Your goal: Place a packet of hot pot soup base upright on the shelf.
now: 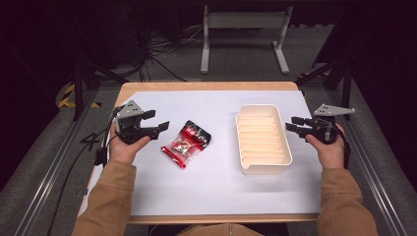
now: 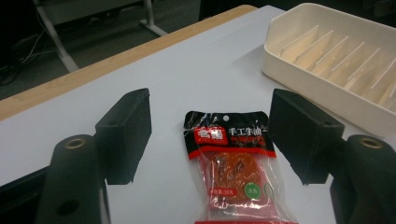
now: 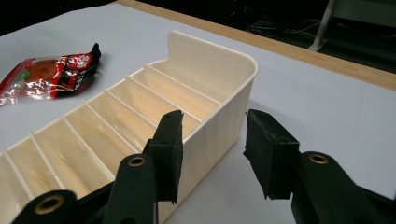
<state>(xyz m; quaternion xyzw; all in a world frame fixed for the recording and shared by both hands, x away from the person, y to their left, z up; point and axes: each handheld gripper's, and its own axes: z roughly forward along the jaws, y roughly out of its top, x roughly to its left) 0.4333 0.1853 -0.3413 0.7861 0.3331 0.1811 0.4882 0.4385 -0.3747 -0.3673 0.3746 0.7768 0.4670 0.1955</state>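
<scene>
The high view shows the packet lying flat on the surface, just beside the left tongs, spread wide and empty. The right tongs are set narrow astride the tray's wall, nothing gripped.

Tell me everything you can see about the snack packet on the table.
The snack packet is a small flat pouch of glossy plastic film. One end is black and red with printed characters and a small hang hole; the rest is clear, showing a reddish-brown piece of food and a green round sticker. It appears sealed. It lies flat and slanted on the white table cover, left of the cream tray and apart from it. The left gripper is beside it, jaws open, not touching. Nothing else touches it.
</scene>
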